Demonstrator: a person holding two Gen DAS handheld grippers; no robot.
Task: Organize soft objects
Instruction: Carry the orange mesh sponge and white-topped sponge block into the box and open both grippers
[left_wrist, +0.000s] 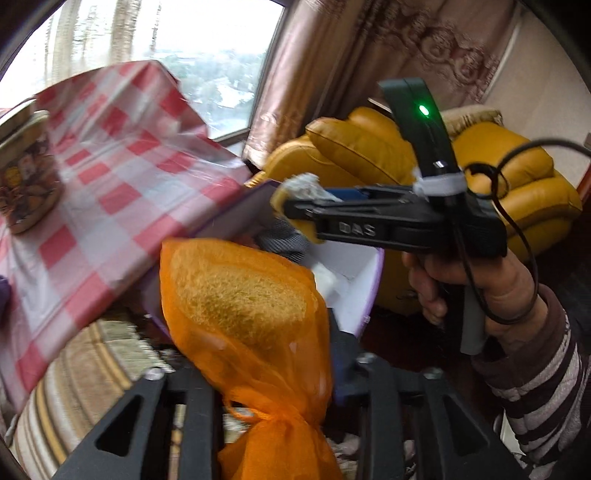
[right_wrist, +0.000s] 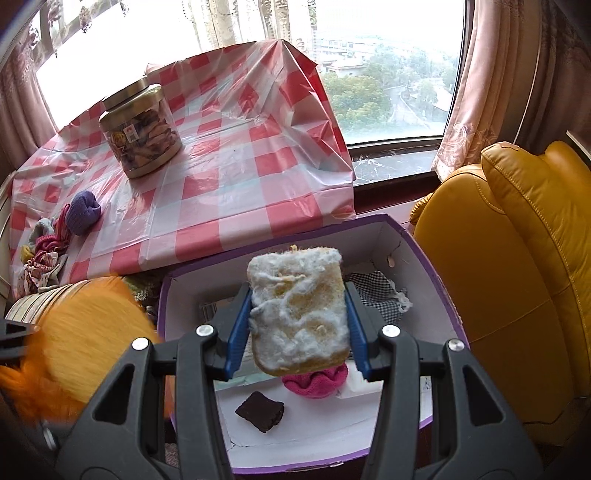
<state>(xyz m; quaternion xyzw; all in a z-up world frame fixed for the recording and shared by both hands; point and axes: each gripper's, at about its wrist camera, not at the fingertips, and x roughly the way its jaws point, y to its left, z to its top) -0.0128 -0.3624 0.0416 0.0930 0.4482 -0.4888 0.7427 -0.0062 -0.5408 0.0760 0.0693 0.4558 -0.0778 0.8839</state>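
Observation:
My left gripper (left_wrist: 275, 373) is shut on an orange mesh bag with a yellow sponge inside (left_wrist: 240, 295), held beside the purple-rimmed white box (left_wrist: 364, 291); the bag shows blurred in the right wrist view (right_wrist: 81, 332). My right gripper (right_wrist: 297, 332) is shut on a worn yellow sponge with white fluff (right_wrist: 297, 310), held over the box (right_wrist: 417, 258). The right gripper also shows from the side in the left wrist view (left_wrist: 295, 210). In the box lie a checked cloth (right_wrist: 376, 291), a pink cloth (right_wrist: 314, 382) and a dark brown square (right_wrist: 260, 410).
A table with a red-checked plastic cloth (right_wrist: 221, 166) stands behind the box. On it are a gold-lidded jar (right_wrist: 142, 129), a purple sock ball (right_wrist: 83, 212) and a heap of small cloths (right_wrist: 44, 251). A yellow leather armchair (right_wrist: 509, 277) is to the right.

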